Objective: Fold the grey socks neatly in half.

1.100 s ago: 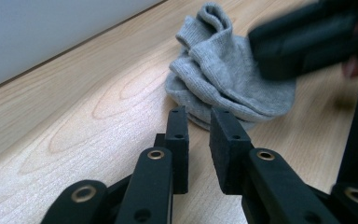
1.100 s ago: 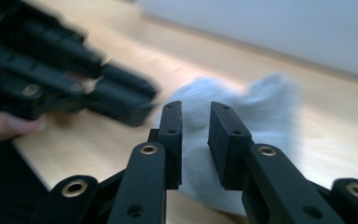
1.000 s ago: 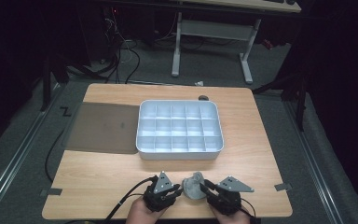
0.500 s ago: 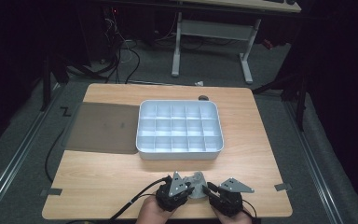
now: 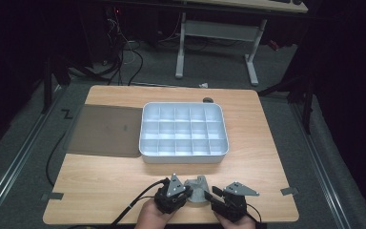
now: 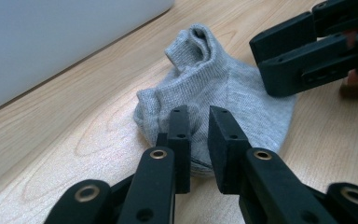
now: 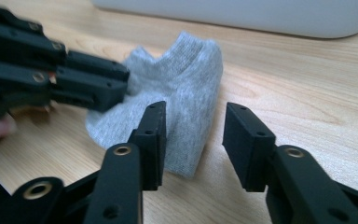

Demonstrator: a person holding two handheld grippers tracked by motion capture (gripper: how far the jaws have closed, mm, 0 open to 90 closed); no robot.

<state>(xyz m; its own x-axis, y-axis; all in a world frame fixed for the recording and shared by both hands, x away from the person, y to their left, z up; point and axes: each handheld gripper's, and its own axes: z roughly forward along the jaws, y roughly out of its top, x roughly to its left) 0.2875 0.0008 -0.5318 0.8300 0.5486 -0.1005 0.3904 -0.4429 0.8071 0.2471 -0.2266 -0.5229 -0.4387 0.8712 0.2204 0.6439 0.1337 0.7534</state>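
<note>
Grey sock (image 5: 198, 189): lying crumpled at the lower centre of the high view, on the bench (image 5: 100, 176) near its front edge, between the two tongs.

Left tongs (image 5: 187, 191): sitting closer to the sock than a second ago, having come in from the left. Jaws have just been closing; in the left gripper view (image 6: 199, 140) they are standing a narrow gap apart at the sock's near edge, with only a little cloth showing in the gap, so whether they are pinching it cannot be told.

Right tongs (image 5: 213, 194): staying at the sock's right side. Jaws have just been opening; in the right gripper view (image 7: 193, 142) they are standing released, the sock's corner lying between them untouched.

Compartment tray (image 5: 184, 151): resting mid-frame, unmoved, well apart from the sock.

Dark mat (image 5: 106, 130): lying left of the tray, touching it.

Open room: bare wood is stretching across the lower left and lower right of the bench.
</note>
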